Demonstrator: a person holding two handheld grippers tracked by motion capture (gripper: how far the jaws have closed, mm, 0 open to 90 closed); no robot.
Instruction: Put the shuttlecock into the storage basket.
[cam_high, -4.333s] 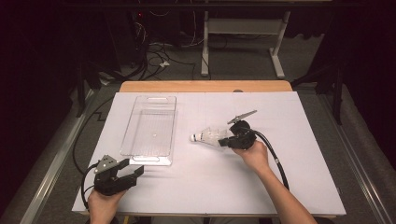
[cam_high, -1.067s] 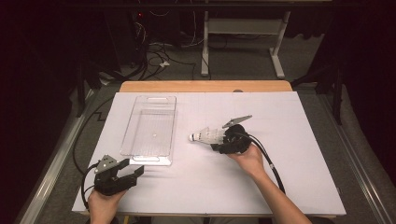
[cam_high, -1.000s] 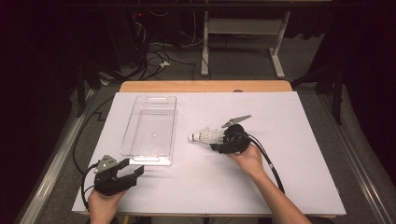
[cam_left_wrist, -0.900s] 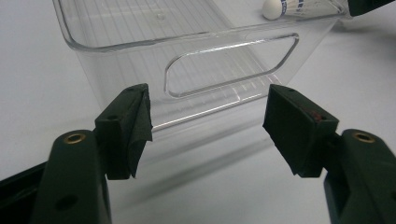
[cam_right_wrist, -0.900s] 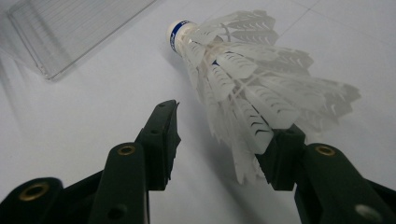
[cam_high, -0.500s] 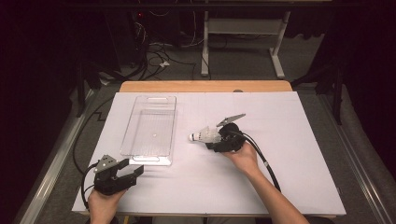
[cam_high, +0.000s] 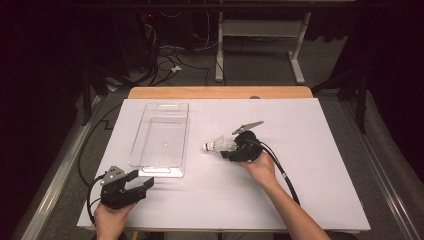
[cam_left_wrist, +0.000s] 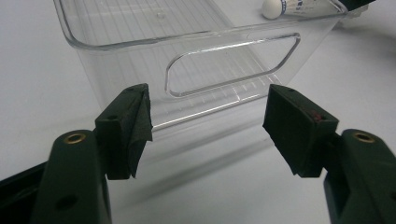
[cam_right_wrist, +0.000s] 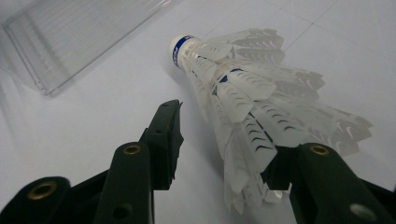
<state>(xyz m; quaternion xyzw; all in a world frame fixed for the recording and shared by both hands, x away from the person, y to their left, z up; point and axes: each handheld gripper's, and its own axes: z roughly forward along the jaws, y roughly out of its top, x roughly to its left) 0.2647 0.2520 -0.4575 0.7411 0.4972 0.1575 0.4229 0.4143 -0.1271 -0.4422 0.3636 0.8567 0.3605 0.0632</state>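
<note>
Our right tool has its jaws apart around the white feathered shuttlecock, lying on the white table beside the clear plastic bin; our left tool gapes wide facing it.

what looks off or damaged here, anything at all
Nothing stands out. The shuttlecock lies on its side between the open right gripper, feathers intact. The clear plastic bin sits upright and empty on the table, uncracked.
</note>
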